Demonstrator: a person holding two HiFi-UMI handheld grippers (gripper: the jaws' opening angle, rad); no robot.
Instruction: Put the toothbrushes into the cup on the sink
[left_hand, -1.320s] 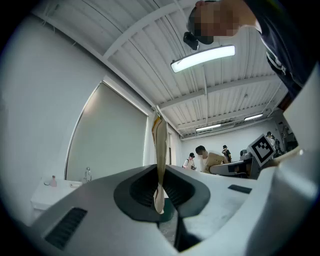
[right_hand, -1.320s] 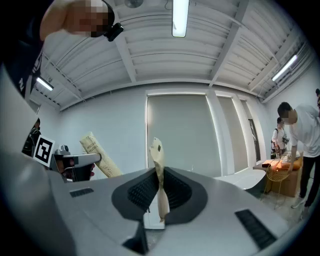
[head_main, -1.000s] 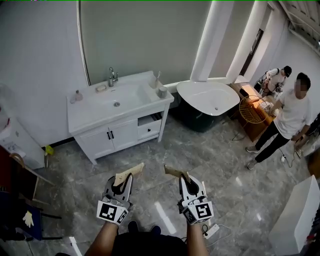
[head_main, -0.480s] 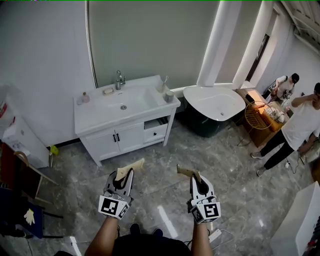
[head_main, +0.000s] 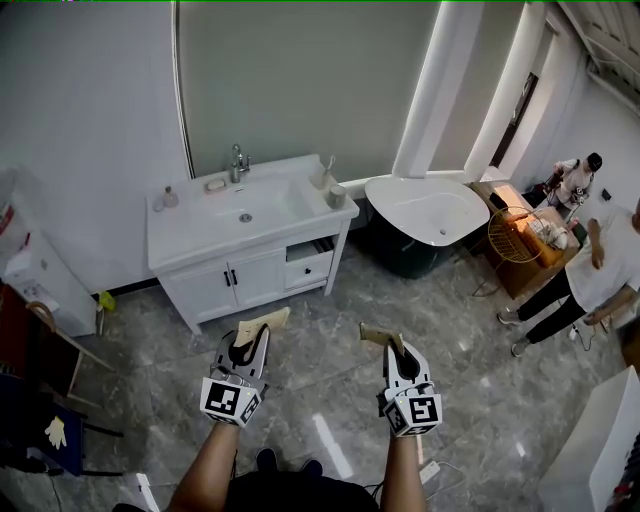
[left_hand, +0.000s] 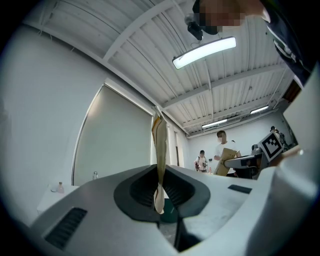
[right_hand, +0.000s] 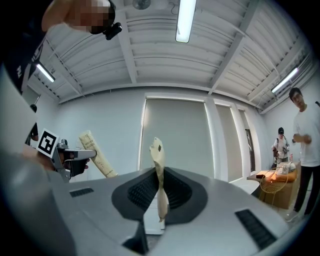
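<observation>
Left gripper (head_main: 249, 349) and right gripper (head_main: 394, 352) each pinch a paper-wrapped toothbrush (head_main: 263, 322) by one end. The cup (head_main: 337, 193), at twelve o'clock on the sink (head_main: 190, 235), is well away, so the thin packets may slip or twist.

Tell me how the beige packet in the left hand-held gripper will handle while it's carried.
The packet looks thin and flat, edge-on in the shut jaws of the left hand-held gripper, so it is probably light. It stands out past the jaws without drooping, so it is likely fairly stiff. Its slightly wavy edge hints it could crease if squeezed hard.
</observation>
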